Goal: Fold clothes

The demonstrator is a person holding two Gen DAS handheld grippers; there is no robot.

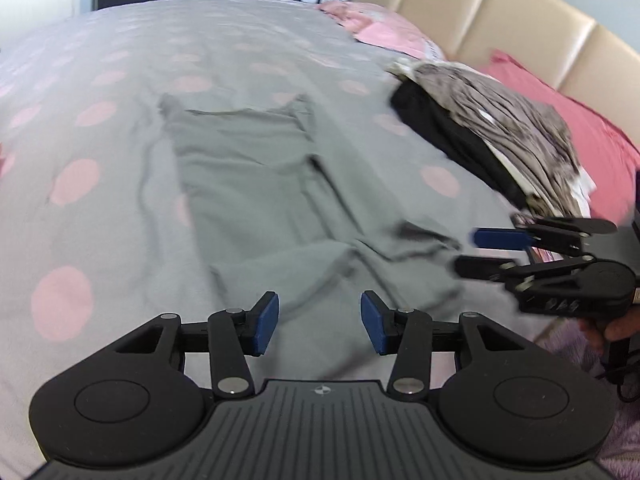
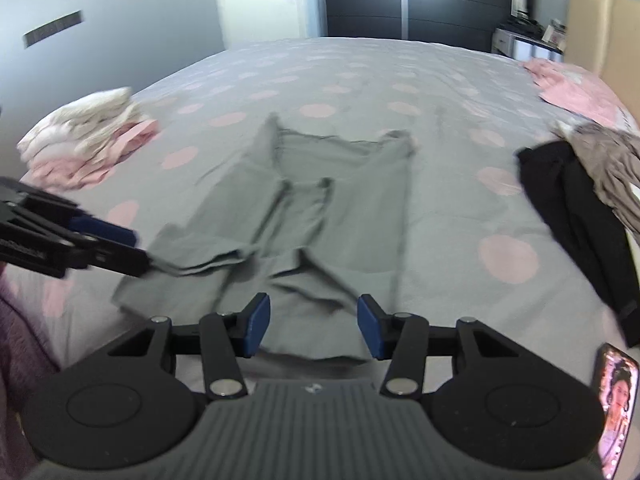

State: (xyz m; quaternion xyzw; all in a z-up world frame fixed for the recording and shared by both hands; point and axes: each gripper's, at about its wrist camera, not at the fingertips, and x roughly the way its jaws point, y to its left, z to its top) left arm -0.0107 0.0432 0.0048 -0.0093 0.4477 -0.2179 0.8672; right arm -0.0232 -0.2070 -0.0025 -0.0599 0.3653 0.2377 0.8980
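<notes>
The grey garment [image 2: 316, 216] lay spread along the middle of the bed [image 2: 400, 80], on a grey cover with pink dots, its sides folded in towards the centre and its near hem rumpled. The right tongs [image 2: 314, 330] hung over that near hem with jaws apart and nothing pressed between the blue pads. The left tongs [image 1: 320, 320] stood likewise parted and empty above the cloth. A stack of white and pink folded clothes [image 2: 86, 136] sat at the left, a dark and brown heap [image 2: 580, 200] at the right, near the padded headboard [image 1: 500, 12].
</notes>
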